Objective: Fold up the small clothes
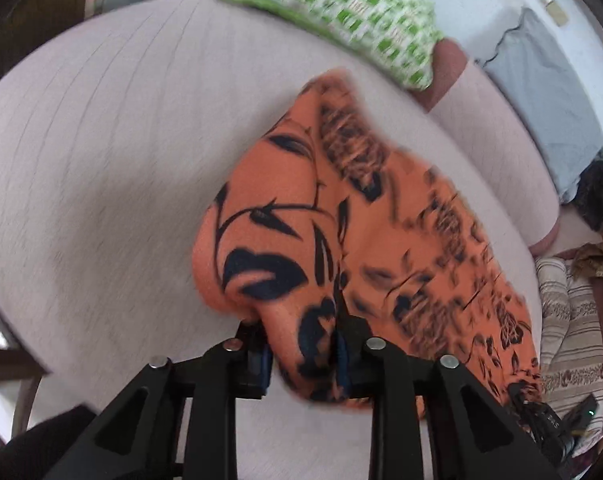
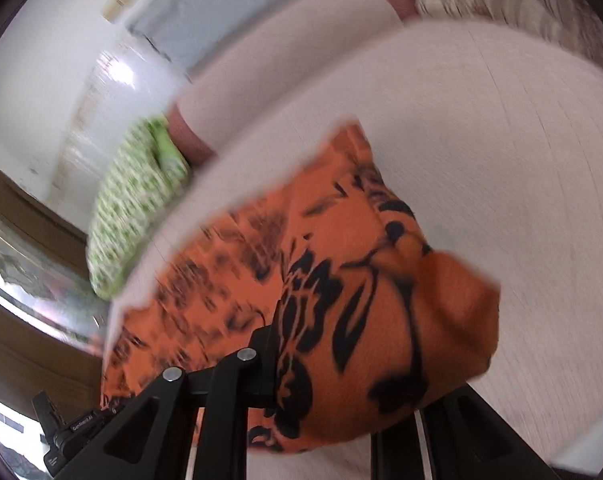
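Orange cloth with black leaf print point(image 1: 341, 220) hung bunched above the pale wood-grain table point(image 1: 101, 160), pinched in our left gripper point(image 1: 303, 354) and our right gripper point(image 2: 341, 364), both clamped on its near edge. We judged the fold needed level hands, the edge kept taut, then carried forward to meet the far edge. Open tabletop lay left and ahead; green checked cloth point(image 1: 341, 12) sat at the far rim, well apart.

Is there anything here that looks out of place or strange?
Nothing stands out. Both grippers hold the orange cloth bunched above the pale cushion, and the green patterned cloth lies folded at the cushion's far edge.
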The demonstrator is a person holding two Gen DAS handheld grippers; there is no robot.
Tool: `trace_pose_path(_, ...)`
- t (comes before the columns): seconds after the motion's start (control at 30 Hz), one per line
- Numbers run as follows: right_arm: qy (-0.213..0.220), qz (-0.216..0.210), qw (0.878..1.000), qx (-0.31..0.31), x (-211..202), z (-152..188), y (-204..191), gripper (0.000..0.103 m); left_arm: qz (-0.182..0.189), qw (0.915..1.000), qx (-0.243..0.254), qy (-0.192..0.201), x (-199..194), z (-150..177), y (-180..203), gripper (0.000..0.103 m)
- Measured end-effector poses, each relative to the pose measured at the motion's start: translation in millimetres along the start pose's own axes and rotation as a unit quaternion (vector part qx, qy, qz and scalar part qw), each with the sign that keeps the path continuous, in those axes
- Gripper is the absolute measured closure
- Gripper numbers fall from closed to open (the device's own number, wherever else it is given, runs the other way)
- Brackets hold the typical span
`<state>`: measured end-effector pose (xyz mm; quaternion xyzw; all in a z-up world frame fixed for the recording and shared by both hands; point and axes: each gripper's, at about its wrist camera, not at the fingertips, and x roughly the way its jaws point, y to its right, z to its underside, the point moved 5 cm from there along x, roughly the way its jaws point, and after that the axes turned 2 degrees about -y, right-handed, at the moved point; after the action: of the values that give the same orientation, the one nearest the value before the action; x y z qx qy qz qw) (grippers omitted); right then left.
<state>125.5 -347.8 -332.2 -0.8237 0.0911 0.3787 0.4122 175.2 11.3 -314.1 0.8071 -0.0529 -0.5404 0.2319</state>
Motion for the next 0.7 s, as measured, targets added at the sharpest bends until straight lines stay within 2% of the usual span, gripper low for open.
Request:
trace_pose_path(0.07,-0.043,-0.011,0.997,0.063,1.6,1.4,20.2,0.073,0.007,1.0,0.0,0.005,-18.0,-2.3,-7.7,0.07)
trace_pose_path(0.13,-0.048,-0.027,0.992,0.115,-13.1,-7.1,38.4,0.068,-0.033,0.9981,0.028,0.043,-47.1,-10.6,-12.4,0.069)
trace_pose_path(0.2,-0.02,-0.003,0.993,0.116,-38.9,-19.5,51.1,0.065,-0.089,0.9879,0.066,0.109,-83.2,-21.0,-14.2,0.065)
trace_pose_path(0.23,0.006,0.013,0.994,0.11,-52.7,-26.5,55.7,0.064,-0.1,0.983,0.083,0.13,-95.9,-23.6,-14.4,0.054)
trace_pose_path(0.3,0.065,0.029,0.993,0.095,-76.1,-41.7,57.7,0.064,-0.119,0.9745,0.112,0.154,-105.4,-39.6,-2.3,0.049)
trace_pose_path(0.33,0.081,0.023,0.992,0.088,-81.2,-48.0,54.4,0.064,-0.118,0.9728,0.12,0.159,-103.0,-47.7,7.3,0.049)
trace_pose_path(0.4,0.082,-0.013,0.994,0.066,-74.6,-59.1,34.7,0.064,-0.114,0.9692,0.141,0.166,-88.1,-61.6,30.0,0.049)
trace_pose_path(0.47,0.071,-0.049,0.996,0.022,-54.9,-66.6,3.8,0.064,-0.12,0.9671,0.16,0.158,-61.1,-73.0,49.4,0.049)
trace_pose_path(0.53,0.057,-0.051,0.997,-0.015,-24.3,-73.0,-21.8,0.064,-0.112,0.9727,0.16,0.125,-25.1,-79.8,61.6,0.049)
trace_pose_path(0.57,0.045,-0.052,0.997,-0.019,-8.9,-75.4,-29.6,0.064,-0.109,0.9753,0.158,0.109,-7.9,-82.1,64.4,0.049)
trace_pose_path(0.63,0.014,-0.06,0.998,0.001,29.8,-84.7,-36.0,0.064,-0.132,0.9756,0.157,0.079,30.5,-83.8,63.1,0.049)
trace_pose_path(0.67,0.006,-0.054,0.998,0.005,42.8,-86.7,-32.1,0.063,-0.147,0.975,0.157,0.057,50.2,-83.6,57.4,0.049)
trace_pose_path(0.7,-0.002,-0.037,0.999,0.009,61.1,-87.8,-24.8,0.067,-0.162,0.9733,0.157,0.042,67.7,-83.0,49.4,0.044)
